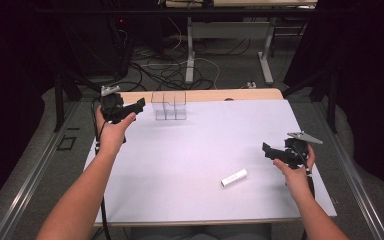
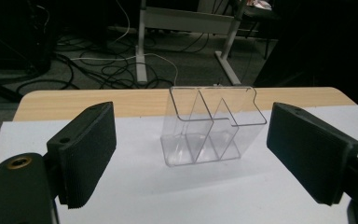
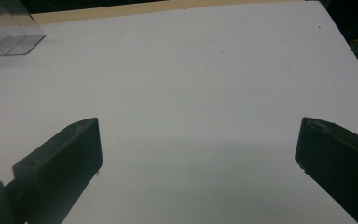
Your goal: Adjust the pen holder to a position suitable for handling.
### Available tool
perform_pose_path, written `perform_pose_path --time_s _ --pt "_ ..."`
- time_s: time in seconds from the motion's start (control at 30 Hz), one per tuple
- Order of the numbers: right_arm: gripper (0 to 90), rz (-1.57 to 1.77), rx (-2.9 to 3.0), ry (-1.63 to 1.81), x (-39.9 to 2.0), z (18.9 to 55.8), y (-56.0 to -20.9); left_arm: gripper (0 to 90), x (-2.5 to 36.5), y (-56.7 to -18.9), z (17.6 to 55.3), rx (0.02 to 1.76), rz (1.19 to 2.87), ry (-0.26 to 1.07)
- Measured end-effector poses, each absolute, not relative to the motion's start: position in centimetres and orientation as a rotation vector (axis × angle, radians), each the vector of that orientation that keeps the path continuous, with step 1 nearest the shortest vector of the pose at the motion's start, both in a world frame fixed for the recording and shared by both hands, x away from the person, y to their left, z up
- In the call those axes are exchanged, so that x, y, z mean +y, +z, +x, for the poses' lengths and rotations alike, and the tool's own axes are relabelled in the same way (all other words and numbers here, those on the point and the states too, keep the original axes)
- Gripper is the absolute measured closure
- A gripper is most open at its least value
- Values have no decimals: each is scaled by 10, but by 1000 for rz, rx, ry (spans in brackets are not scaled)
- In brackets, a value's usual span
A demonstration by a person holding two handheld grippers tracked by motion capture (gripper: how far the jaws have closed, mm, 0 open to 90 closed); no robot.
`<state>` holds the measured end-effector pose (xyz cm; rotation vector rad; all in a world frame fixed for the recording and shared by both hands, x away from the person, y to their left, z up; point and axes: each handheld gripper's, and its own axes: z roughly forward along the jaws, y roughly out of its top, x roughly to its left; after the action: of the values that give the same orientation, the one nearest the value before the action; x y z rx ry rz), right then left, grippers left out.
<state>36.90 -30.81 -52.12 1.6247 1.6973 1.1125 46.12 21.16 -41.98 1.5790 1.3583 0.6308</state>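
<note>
The desk (image 1: pixel 190 165) carries a white sheet over most of its top, with a strip of bare wood showing along the far edge. Beyond it, on the floor, stand the legs of another desk (image 1: pixel 190 55) among loose cables (image 1: pixel 155 70).

At the far left of the desk, a person's left hand holds the left gripper (image 1: pixel 132 107) above the surface, pointed rightward at the clear organiser (image 1: pixel 169 105). Its fingers (image 2: pixel 86 151) stand wide apart with nothing between them; in the left gripper view the organiser sits ahead of them, framed by the gap but well clear of both pads.

At the near right, the right gripper (image 1: pixel 269 149) is held just above the desk, pointing left. Its fingers (image 3: pixel 67 161) are likewise spread apart and bare, with only the white sheet showing between them.

The clear organiser stands upright at the far side of the desk, left of the middle, straddling the line where the white sheet meets the wooden strip. It is a transparent plastic box split by slanted dividers into several open-topped compartments.

A small white stick-shaped object (image 1: pixel 234 177) lies flat on the sheet at the near right, just left of the right gripper and touching neither gripper.
</note>
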Motion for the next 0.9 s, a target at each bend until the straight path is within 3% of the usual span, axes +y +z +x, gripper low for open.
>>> perform_pose_path --time_s 0.9 --pt "3 1659 1685 1088 -309 368 -525 195 202 -402 521 1392 1618 686"
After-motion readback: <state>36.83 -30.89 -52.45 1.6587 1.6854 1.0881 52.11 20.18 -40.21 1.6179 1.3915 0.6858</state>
